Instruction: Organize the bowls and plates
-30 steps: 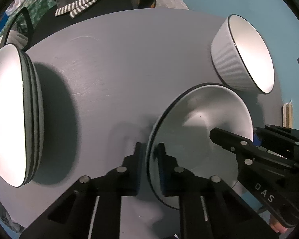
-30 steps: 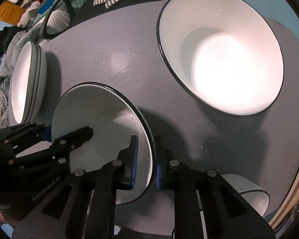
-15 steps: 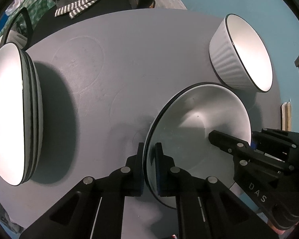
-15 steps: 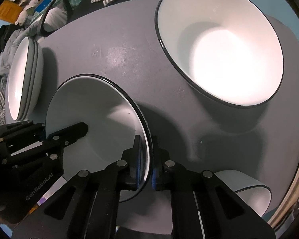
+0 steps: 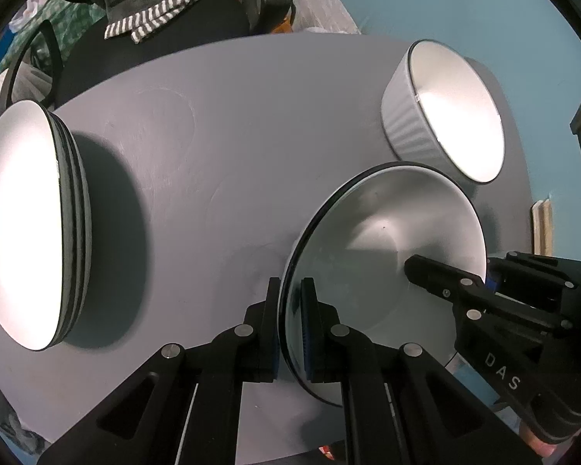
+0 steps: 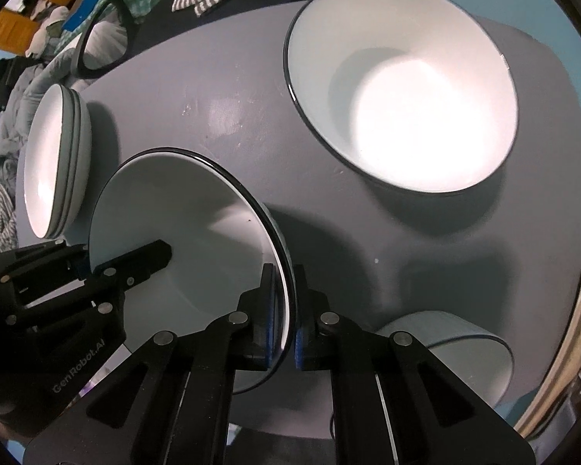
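Note:
A white plate with a dark rim (image 5: 383, 248) (image 6: 182, 232) is held between both grippers over the round grey table (image 5: 232, 135). My left gripper (image 5: 290, 325) is shut on its left rim. My right gripper (image 6: 286, 310) is shut on its right rim. Each gripper shows in the other's view, the right one (image 5: 484, 298) and the left one (image 6: 77, 271). A stack of white plates (image 5: 23, 224) (image 6: 54, 162) lies at the table's left. A large white ribbed bowl (image 5: 449, 108) (image 6: 403, 85) stands at the far right.
A small white bowl (image 6: 453, 348) sits near the front right table edge. A dark chair with a striped cloth (image 5: 155, 19) stands behind the table. A wooden piece (image 6: 561, 348) lies past the right edge.
Both grippers have closed tighter on the plate's rim and the plate has lifted and shifted slightly; the other dishes have not moved.

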